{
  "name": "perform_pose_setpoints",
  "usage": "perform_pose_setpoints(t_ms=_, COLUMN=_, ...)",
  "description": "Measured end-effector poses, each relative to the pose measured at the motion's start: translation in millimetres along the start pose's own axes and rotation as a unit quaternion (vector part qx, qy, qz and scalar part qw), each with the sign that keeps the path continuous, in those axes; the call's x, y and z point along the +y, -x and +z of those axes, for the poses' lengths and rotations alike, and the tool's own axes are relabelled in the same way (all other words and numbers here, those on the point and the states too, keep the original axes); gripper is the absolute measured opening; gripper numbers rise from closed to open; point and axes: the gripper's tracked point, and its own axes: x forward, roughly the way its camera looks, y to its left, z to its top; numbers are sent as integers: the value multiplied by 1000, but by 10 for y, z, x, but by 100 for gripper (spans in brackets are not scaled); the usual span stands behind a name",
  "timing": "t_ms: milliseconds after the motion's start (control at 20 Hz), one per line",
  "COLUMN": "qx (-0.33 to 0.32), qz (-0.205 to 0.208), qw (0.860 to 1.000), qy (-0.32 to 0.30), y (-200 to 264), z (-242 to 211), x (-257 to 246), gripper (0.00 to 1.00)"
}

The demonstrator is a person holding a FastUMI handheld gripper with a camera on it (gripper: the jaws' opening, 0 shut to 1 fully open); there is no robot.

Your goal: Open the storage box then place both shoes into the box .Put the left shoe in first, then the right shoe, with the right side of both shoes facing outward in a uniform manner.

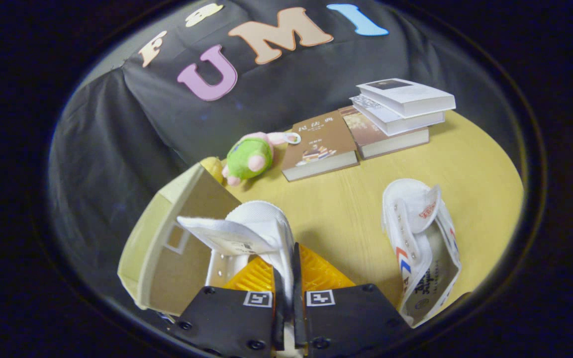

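Observation:
My gripper (286, 271) is shut on the side wall of a white canvas shoe (259, 226), which hangs in front of the fingers with its tongue (219, 233) flopped out to the left. Just left of the held shoe stands the cardboard storage box (167, 248), its pale lid swung up and open. The second white shoe (423, 243), with red and blue stripes on its side, lies on the yellow table (346, 209) to the right of the fingers, its tongue turned up.
Beyond the shoes lie a brown book (319, 146) and a stack of books (396, 112) at the far right. A green and pink plush toy (251, 156) sits behind the box beside a small yellow thing (213, 166).

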Motion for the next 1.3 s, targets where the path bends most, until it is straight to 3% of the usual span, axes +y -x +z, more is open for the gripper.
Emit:
perform_pose_setpoints(t_ms=300, qx=-39, qz=29, qw=999, qy=1, y=303, z=396, x=388, gripper=10)
perform_pose_setpoints(t_ms=750, qx=-17, qz=83, qw=996, qy=9, y=184, z=390, x=1360, gripper=11)
perform_pose_setpoints(t_ms=1050, qx=29, qz=73, qw=997, qy=-19, y=-172, z=163, x=1684, gripper=10)
perform_pose_setpoints(t_ms=1300, qx=29, qz=60, qw=998, qy=-12, y=-152, z=241, x=1802, gripper=10)
